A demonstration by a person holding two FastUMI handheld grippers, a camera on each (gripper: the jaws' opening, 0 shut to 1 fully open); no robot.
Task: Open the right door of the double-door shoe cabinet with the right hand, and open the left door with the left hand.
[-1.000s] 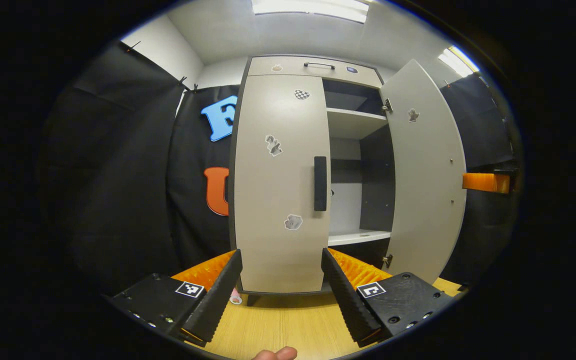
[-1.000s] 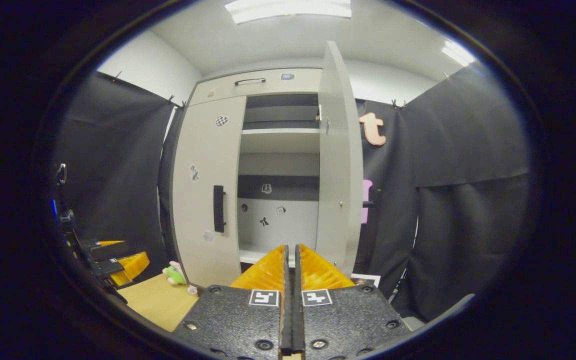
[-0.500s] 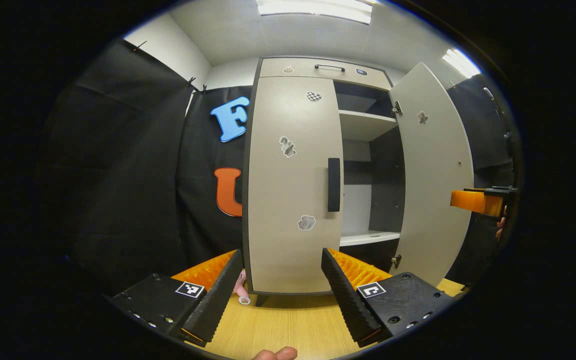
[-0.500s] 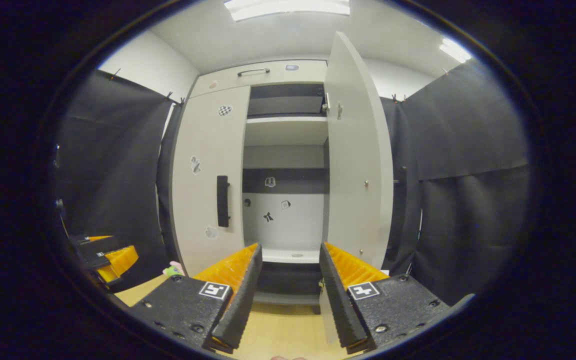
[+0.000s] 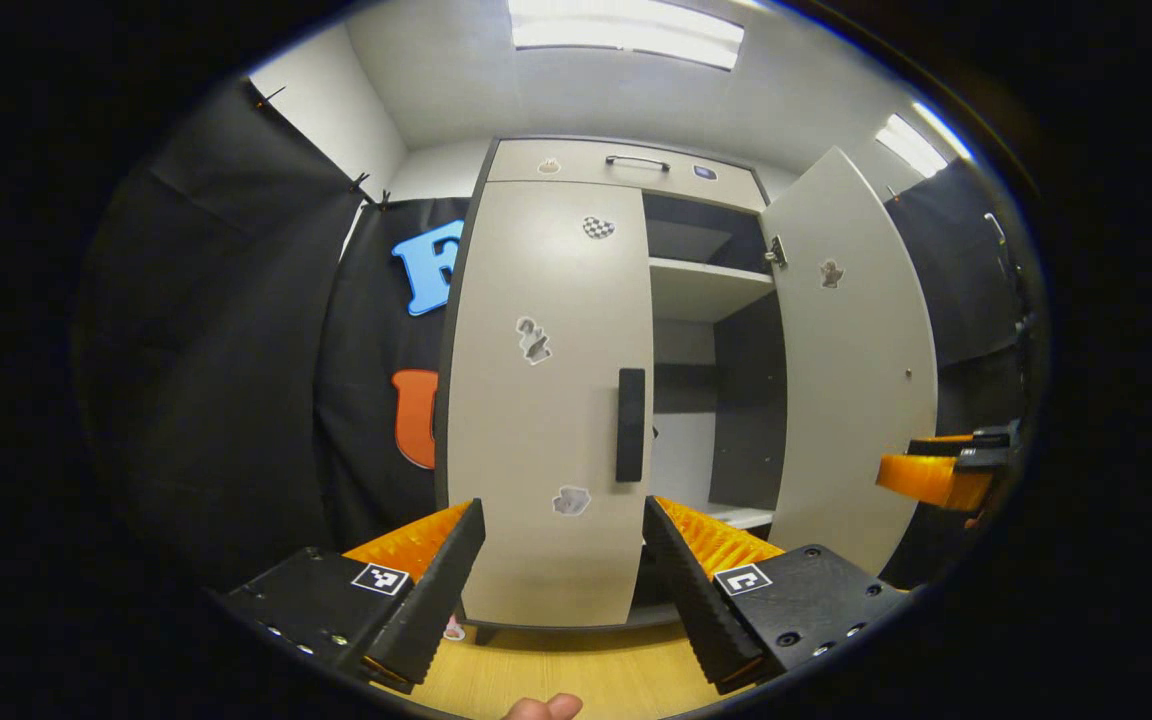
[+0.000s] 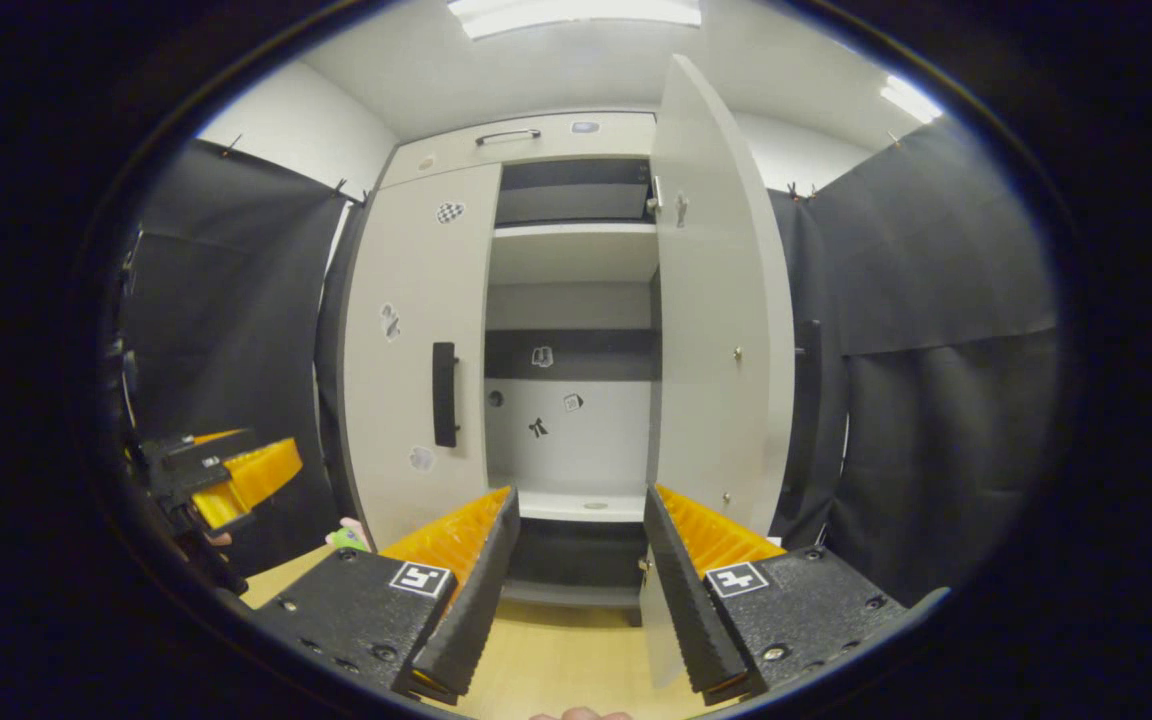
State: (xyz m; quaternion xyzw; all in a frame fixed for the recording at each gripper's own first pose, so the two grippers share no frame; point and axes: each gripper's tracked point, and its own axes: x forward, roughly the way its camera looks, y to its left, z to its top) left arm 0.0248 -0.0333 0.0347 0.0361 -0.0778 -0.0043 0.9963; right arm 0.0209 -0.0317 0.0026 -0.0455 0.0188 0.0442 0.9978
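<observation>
Ahead of your left gripper [image 5: 564, 590], beyond its parted, empty jaws, stands the shoe cabinet [image 5: 626, 160] on a wooden floor [image 5: 576, 670]. Its left door [image 5: 541, 400] is closed and lies straight ahead between the two fingers; the dark vertical handle [image 5: 630, 424] on that door sits above the right-hand finger, apart from it. To the right of the jaws, the right door [image 5: 851, 360] stands swung open, with shelves [image 5: 701, 290] visible between the doors. Your right gripper [image 5: 931, 478] appears farther right, beside the open door's edge. From the right gripper view, your right gripper [image 6: 576, 590] also has its jaws spread wide with nothing between them. Straight ahead between those fingers is the cabinet's open interior, small stickers [image 6: 541, 357] on its back panel. Above the right-hand finger rises the open right door [image 6: 721, 320]; left of the left-hand finger is the closed left door [image 6: 416, 350] with its handle [image 6: 444, 394]. Far left of the jaws, your left gripper [image 6: 236, 478] is seen, well apart from the cabinet.
</observation>
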